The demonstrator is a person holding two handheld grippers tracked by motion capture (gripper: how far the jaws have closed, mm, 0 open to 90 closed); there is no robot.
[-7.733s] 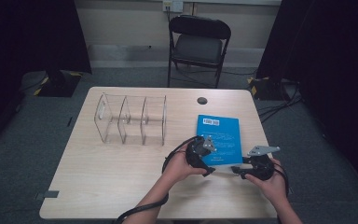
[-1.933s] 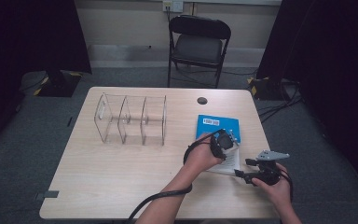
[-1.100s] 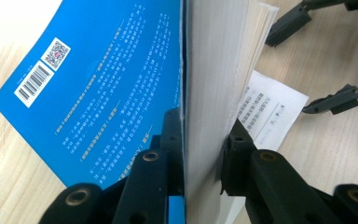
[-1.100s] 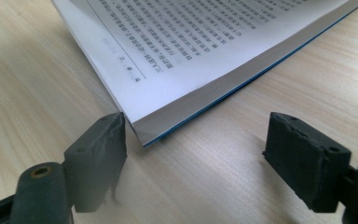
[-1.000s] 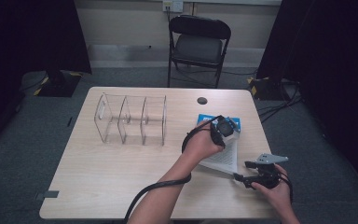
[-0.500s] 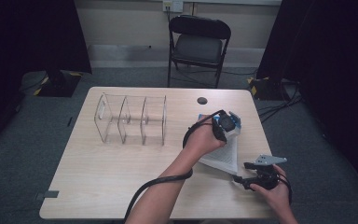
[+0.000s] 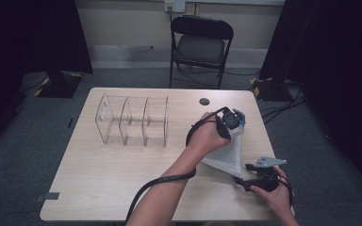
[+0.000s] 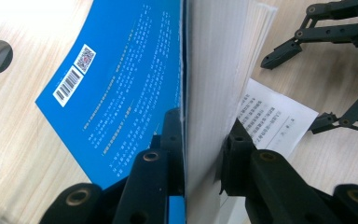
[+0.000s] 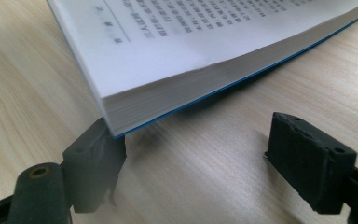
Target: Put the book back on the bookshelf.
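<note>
- The book [image 7: 226, 153], a blue-covered paperback, sits on the worktop [image 7: 122, 174] well to the right of the clear rack [image 7: 132, 120], tipped up on its near edge with the far edge lifted.
- The left gripper [image 7: 230, 123] has its jaws clamped on the raised far edge of the book; in the left gripper view the pads pinch the thick white page block [image 8: 209, 84] with the blue cover [image 8: 121, 79] on one side.
- The right gripper [image 7: 245, 175] rests on the worktop at the book's near corner, farther from the rack, with its jaws standing wide and holding nothing; one jaw touches or nearly touches the corner [image 9: 114, 121].
- The book looks moderately heavy and floppy: the page block bows in the right gripper view, so it will likely sag when held by one edge.
- The glossy cover is probably slippery, and loose pages can fan out; one page [image 8: 272, 116] already lies apart on the worktop.
- The safest hold is likely across the whole thickness, covers included, close to the spine.
- A second grip at the low corner should stop it swinging on the way towards the rack.
</note>
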